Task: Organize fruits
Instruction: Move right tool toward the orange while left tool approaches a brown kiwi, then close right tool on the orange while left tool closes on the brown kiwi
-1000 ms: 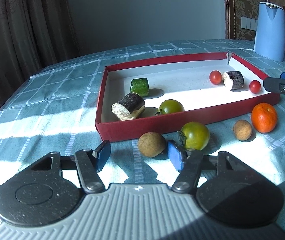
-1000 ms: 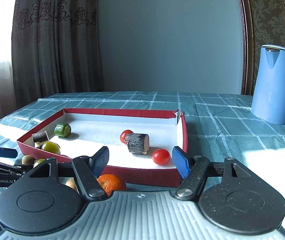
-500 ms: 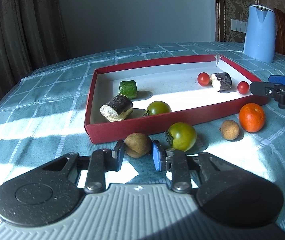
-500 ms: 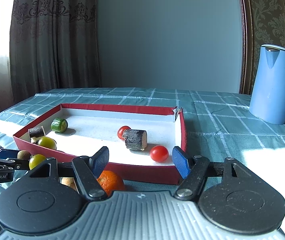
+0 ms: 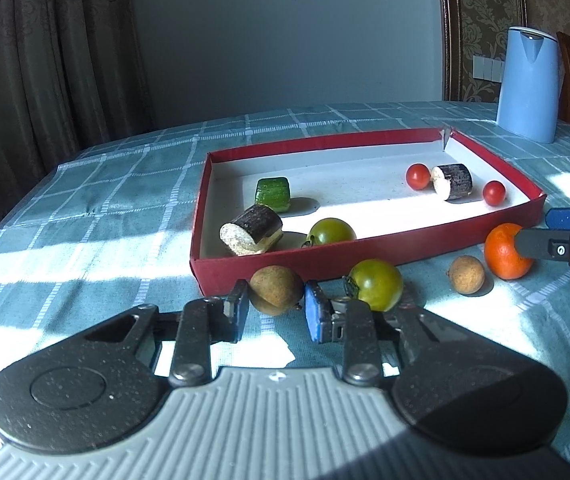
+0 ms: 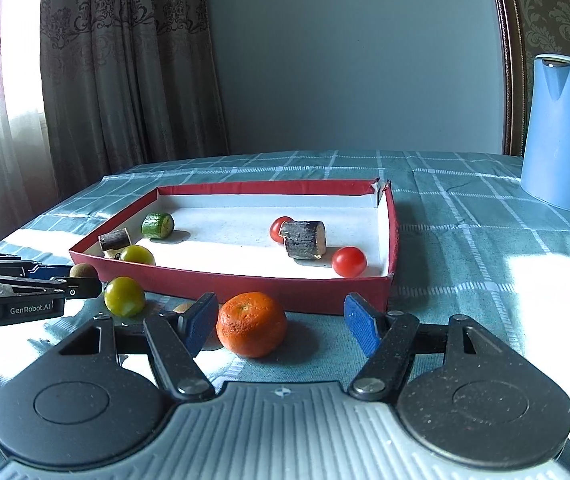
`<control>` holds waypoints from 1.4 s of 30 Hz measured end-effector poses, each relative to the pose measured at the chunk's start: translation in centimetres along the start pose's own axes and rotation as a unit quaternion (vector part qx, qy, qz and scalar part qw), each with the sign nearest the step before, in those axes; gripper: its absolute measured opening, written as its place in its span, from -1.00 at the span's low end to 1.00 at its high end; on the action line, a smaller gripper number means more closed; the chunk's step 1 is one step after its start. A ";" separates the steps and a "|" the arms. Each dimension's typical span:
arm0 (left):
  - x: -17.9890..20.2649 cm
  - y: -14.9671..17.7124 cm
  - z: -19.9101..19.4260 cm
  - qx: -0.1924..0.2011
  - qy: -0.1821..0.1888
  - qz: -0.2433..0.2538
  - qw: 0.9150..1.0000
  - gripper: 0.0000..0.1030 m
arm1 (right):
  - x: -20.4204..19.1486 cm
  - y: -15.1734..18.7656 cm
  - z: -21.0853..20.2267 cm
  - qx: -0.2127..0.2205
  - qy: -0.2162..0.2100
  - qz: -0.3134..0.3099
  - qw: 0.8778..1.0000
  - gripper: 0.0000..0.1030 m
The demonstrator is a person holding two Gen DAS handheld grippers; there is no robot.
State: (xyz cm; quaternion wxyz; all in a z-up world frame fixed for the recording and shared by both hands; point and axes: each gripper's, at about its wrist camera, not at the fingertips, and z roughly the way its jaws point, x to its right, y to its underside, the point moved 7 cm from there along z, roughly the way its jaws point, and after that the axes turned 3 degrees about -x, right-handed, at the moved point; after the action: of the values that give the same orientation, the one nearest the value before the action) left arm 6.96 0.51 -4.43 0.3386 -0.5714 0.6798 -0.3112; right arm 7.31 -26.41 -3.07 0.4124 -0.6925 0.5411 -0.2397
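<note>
My left gripper (image 5: 275, 311) is shut on a brown kiwi (image 5: 276, 295), just in front of the red tray (image 5: 365, 254). A green tomato (image 5: 375, 284), a small brown fruit (image 5: 466, 280) and an orange (image 5: 505, 251) lie on the cloth to its right. My right gripper (image 6: 281, 322) is open with the orange (image 6: 251, 324) between its fingers, nearer the left one. The tray (image 6: 245, 282) holds two cherry tomatoes (image 6: 349, 261), two dark log pieces (image 6: 303, 239), a cucumber piece (image 6: 157, 225) and a green tomato (image 6: 137, 255).
A blue kettle (image 5: 528, 85) stands at the far right of the table; it also shows in the right wrist view (image 6: 559, 138). Curtains hang behind the left side. The checked cloth (image 5: 97, 216) covers the table.
My left gripper moved forward and closed around the kiwi. My right gripper dropped and advanced so the orange now sits between its open fingers.
</note>
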 end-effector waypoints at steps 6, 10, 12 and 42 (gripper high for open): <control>-0.5 0.1 0.3 -0.009 -0.009 -0.009 1.000 -0.46 | -0.1 0.4 2.5 -0.048 -0.019 0.033 0.998 0.34; -0.4 0.1 0.3 -0.008 -0.010 -0.008 1.000 -0.46 | -0.2 0.3 3.1 -0.054 -0.013 0.038 0.998 0.34; -0.4 0.1 0.3 -0.009 -0.012 -0.008 1.000 -0.46 | -0.4 0.4 3.2 -0.055 -0.006 0.029 0.998 0.34; -0.7 -0.1 -0.5 0.015 -0.032 -0.009 0.999 -0.46 | -2.1 -1.0 -0.9 0.073 0.045 -0.027 0.996 -0.16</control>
State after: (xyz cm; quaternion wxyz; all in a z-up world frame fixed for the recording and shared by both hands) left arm 6.71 1.18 -3.95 0.3658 -0.5817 0.6588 -0.3062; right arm 6.52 -24.66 -1.49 0.4303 -0.6639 0.5210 -0.3204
